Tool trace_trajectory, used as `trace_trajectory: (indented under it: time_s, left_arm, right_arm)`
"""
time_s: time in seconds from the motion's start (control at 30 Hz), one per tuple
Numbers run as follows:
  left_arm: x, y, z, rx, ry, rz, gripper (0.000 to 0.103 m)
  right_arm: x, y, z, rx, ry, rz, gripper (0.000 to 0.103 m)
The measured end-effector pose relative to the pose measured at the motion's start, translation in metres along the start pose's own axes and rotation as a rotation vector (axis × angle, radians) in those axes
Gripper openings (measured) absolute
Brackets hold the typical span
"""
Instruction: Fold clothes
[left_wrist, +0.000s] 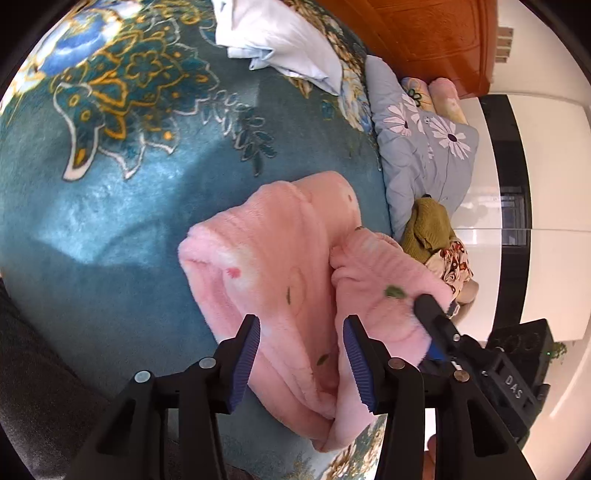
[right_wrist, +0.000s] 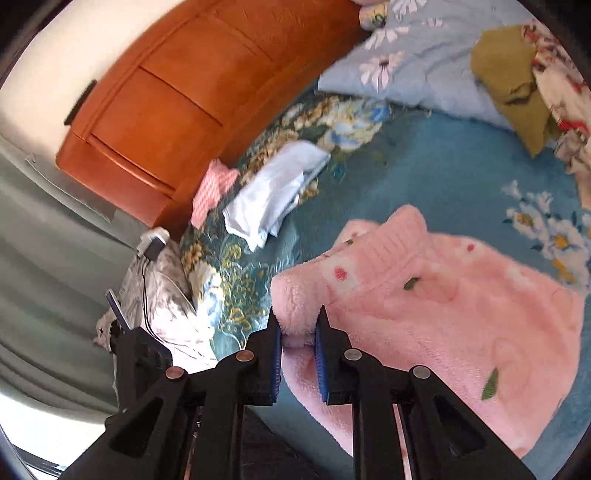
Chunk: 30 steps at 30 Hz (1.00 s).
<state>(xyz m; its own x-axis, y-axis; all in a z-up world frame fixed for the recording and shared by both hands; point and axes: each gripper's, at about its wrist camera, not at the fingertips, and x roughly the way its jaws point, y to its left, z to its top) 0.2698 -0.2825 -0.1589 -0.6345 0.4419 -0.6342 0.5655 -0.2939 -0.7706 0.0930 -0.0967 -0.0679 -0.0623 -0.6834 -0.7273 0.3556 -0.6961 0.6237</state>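
A pink fleece garment with small flower and leaf prints lies bunched on the teal floral blanket. In the left wrist view my left gripper hovers over it, open, with fleece under the gap and neither pad pressing on it. At the right of that view my right gripper has its finger on the garment's edge. In the right wrist view my right gripper is shut on a thick folded edge of the pink garment, and the rest of the fleece spreads away to the right.
A folded light-blue garment and a pink checked cloth lie near the orange wooden headboard. A grey-blue daisy quilt carries an olive garment and a floral cloth. A charger rests at the bedside.
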Motion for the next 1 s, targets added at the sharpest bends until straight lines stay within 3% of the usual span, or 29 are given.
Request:
trace_trajectory:
  time_s: [0.13,0.2,0.33,0.43,0.57,0.67,0.77,0.87,0.9,0.93,1.0]
  left_arm:
    - [0.005,0.005,-0.002,-0.009,0.0,-0.009,0.056]
    - [0.008,-0.001,-0.002,0.004,0.002,-0.038,0.058]
    - [0.009,-0.022,-0.003,0.066,0.001,-0.073,0.064]
    - [0.016,-0.036,-0.005,0.117,0.009,-0.081,0.071]
    - [0.028,-0.053,-0.01,0.178,0.043,-0.083,0.072]
    - [0.043,-0.064,-0.013,0.227,0.063,-0.016,0.076]
    - [0.061,-0.066,-0.009,0.205,0.094,0.013,0.076]
    - [0.067,-0.073,-0.009,0.217,0.075,0.019,0.073]
    - [0.067,-0.076,-0.009,0.233,0.063,0.021,0.06]
    - [0.067,-0.08,-0.009,0.254,0.05,0.02,0.039]
    - [0.066,-0.088,-0.009,0.295,0.025,0.017,0.027]
  right_arm:
    - [0.025,-0.015,-0.011,0.085,0.085,0.059,0.023]
    - [0.02,-0.021,-0.01,0.095,0.09,0.095,0.037]
    - [-0.008,-0.036,0.0,0.133,0.032,0.13,0.041]
    - [-0.034,-0.064,0.007,0.217,-0.031,0.107,0.042]
    - [-0.065,-0.109,0.005,0.338,-0.085,0.057,0.042]
    - [-0.085,-0.138,-0.006,0.403,-0.11,0.026,0.042]
    - [-0.1,-0.16,-0.015,0.451,-0.112,-0.016,0.042]
    - [-0.109,-0.176,-0.023,0.484,-0.116,-0.037,0.042]
    - [-0.112,-0.18,-0.025,0.492,-0.121,-0.043,0.042]
    - [-0.114,-0.184,-0.028,0.502,-0.128,-0.046,0.042]
    - [-0.116,-0.192,-0.032,0.525,-0.134,-0.039,0.042]
